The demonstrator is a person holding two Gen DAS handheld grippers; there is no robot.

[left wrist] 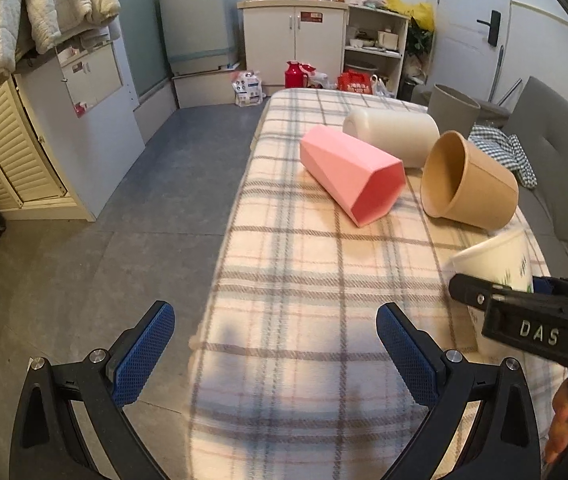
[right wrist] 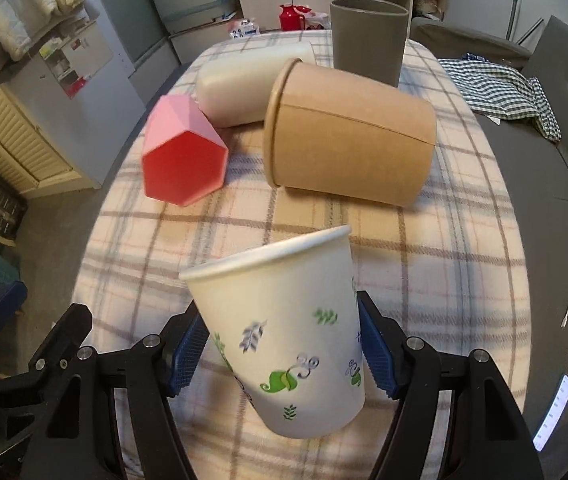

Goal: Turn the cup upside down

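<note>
My right gripper (right wrist: 282,350) is shut on a white paper cup with green leaf prints (right wrist: 280,320). The cup is held above the plaid-covered table (right wrist: 443,280), tilted, rim pointing up and away from me. The same cup (left wrist: 495,260) shows at the right edge of the left wrist view, with the right gripper's black body (left wrist: 531,320) over it. My left gripper (left wrist: 276,354) is open and empty, low over the table's near left edge.
A pink faceted cup (right wrist: 182,152), a brown paper cup (right wrist: 347,136) and a cream cup (right wrist: 244,84) lie on their sides mid-table. A grey cup (right wrist: 367,36) stands upright at the far end. A grey sofa with a checked cloth (right wrist: 503,88) lies right. Floor and cabinets are left.
</note>
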